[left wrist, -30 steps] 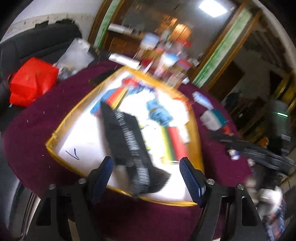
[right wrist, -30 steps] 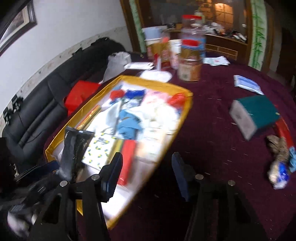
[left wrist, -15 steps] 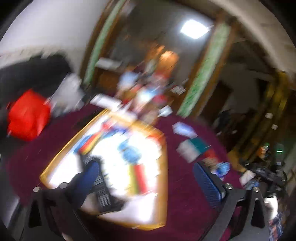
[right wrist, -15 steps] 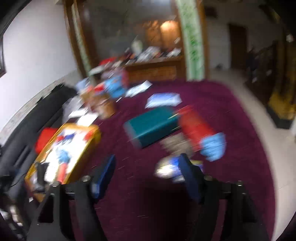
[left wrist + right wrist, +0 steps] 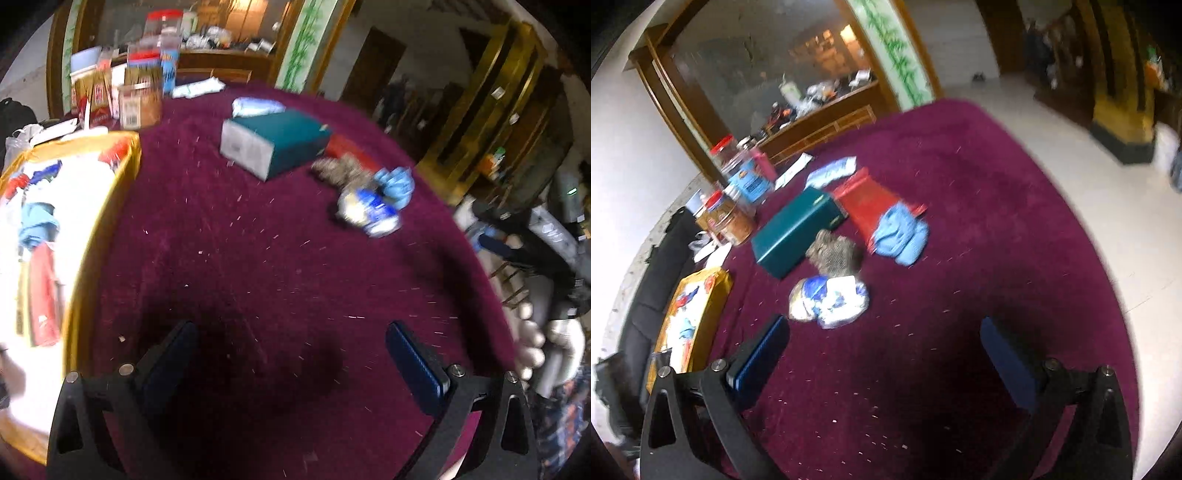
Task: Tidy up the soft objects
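With both jaws wide and empty, the right gripper (image 5: 882, 350) faced a white-and-blue bundle (image 5: 829, 301) just ahead. The left gripper (image 5: 291, 350), equally spread, hovered over bare cloth (image 5: 277, 258). Reaching and closing on that bundle seemed next.

Maroon-clothed table (image 5: 280, 266), gold tray (image 5: 110, 206), teal box (image 5: 284, 142), jars (image 5: 733, 218)

Bare maroon tablecloth (image 5: 960, 229) lies open ahead of the right gripper (image 5: 882, 354), from 12 to 3 o'clock. At 11 o'clock a blue-white soft bundle (image 5: 829, 301), brown knit item (image 5: 834, 253) and teal box (image 5: 796, 230) obstruct. The gold tray (image 5: 713, 306) blocks 9 o'clock.
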A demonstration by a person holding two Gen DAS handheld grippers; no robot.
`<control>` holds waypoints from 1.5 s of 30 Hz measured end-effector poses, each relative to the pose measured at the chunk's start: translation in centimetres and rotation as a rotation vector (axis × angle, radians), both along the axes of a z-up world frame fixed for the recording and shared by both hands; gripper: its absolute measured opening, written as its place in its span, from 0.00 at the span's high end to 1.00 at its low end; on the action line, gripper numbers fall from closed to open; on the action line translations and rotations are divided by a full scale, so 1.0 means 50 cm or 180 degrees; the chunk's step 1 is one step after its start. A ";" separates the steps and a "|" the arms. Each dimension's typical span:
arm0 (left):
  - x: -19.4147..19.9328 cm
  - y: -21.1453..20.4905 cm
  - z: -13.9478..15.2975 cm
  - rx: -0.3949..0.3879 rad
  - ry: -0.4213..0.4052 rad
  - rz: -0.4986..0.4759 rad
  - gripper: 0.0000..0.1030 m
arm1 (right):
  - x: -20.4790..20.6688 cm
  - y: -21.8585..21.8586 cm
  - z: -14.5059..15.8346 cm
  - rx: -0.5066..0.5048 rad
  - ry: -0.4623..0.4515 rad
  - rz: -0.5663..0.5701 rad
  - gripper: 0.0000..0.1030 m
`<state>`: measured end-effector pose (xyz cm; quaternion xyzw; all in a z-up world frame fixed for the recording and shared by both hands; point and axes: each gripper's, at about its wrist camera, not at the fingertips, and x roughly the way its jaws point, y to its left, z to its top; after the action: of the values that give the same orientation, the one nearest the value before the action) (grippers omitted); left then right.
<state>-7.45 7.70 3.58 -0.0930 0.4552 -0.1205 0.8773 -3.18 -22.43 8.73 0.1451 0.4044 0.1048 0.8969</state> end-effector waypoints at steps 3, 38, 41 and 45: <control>0.014 -0.009 -0.038 -0.0037 0.0204 0.0038 0.01 | 0.032 0.015 -0.032 0.0191 0.0150 0.0135 0.00; -0.019 -0.076 -0.069 0.0832 0.0040 0.0097 0.00 | 0.158 0.132 -0.118 0.1580 0.0376 0.1374 0.00; -0.019 -0.075 -0.069 0.0832 0.0040 0.0096 0.00 | 0.158 0.120 -0.116 0.1482 0.0319 0.1255 0.00; -0.020 -0.075 -0.068 0.0833 0.0039 0.0096 0.00 | 0.160 0.113 -0.122 0.1412 0.0326 0.1161 0.00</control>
<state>-8.43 3.96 0.16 0.0146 0.4709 -0.0462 0.8808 4.81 -16.77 2.65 0.2676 0.4358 0.3427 0.7880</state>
